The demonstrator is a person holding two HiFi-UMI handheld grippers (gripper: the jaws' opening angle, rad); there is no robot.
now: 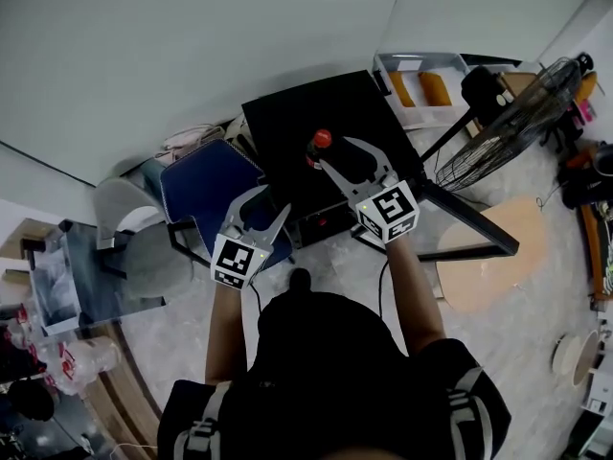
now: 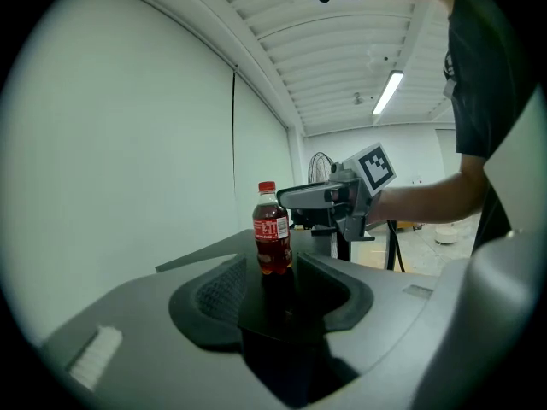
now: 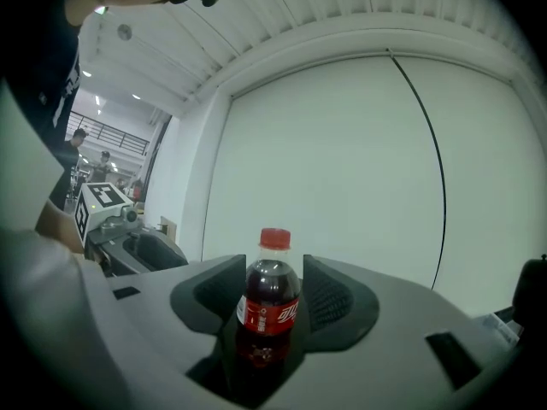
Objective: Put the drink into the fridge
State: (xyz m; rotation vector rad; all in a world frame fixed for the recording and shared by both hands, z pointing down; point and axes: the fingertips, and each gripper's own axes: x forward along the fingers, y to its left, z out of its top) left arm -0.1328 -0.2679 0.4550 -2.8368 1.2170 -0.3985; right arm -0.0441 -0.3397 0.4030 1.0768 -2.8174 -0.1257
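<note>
**Q:** Head view, from the left: what is marked first?

**A:** A blue chair (image 1: 206,185). Beside it is the left gripper (image 1: 273,199), held low in front of the person.

**Q:** How do its jaws stand?

**A:** Spread. In the left gripper view the left gripper (image 2: 269,280) has only the black surface in its gap. The drink bottle (image 2: 272,229) stands upright well beyond its tips.

**Q:** Where is the drink?

**A:** On the glossy top of the black cabinet (image 1: 306,113), near its front edge. It is a small bottle of dark drink with a red cap and red label (image 1: 320,142).

**Q:** And the tool to the right of it?

**A:** The right gripper (image 1: 335,151) reaches level over the cabinet top, one jaw on either side of the bottle.

**Q:** Is it pinching the bottle?

**A:** The right gripper view shows its jaws (image 3: 273,267) wide apart and the bottle (image 3: 272,301) upright in the gap, close to both pads. No squeeze shows. Seen from the left gripper view, the right gripper's (image 2: 295,197) tip lies at the bottle's neck.

**Q:** Farthest right?

**A:** A floor fan (image 1: 512,113) beside the cabinet.
</note>
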